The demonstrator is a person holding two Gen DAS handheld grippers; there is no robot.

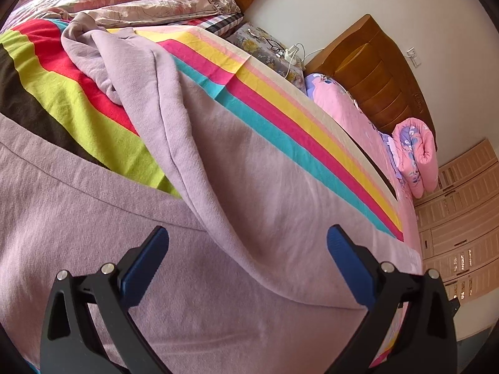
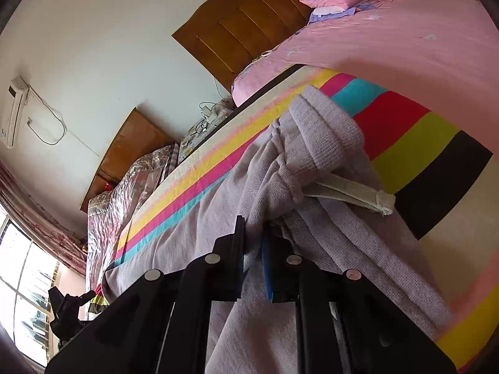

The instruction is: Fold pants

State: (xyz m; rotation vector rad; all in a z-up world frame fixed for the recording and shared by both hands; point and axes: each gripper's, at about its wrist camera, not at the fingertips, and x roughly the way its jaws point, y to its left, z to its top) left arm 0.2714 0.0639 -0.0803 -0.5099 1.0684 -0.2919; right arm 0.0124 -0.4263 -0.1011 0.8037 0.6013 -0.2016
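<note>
Pants [image 1: 237, 162], lilac knit, lie rumpled across a striped blanket [image 1: 280, 118] on the bed, one leg folded diagonally over the other. Right gripper [image 2: 254, 233], angled downward, is clamped on a bunched fold of fabric. Left gripper [image 1: 248, 233] hovers just above the cloth, jaws wide apart, holding nothing.

- No word, brand, number or sign is legible in either wrist view.
- The air conditioner [image 2: 14, 110] on the wall carries a small dark marking, too small to make out.
</note>
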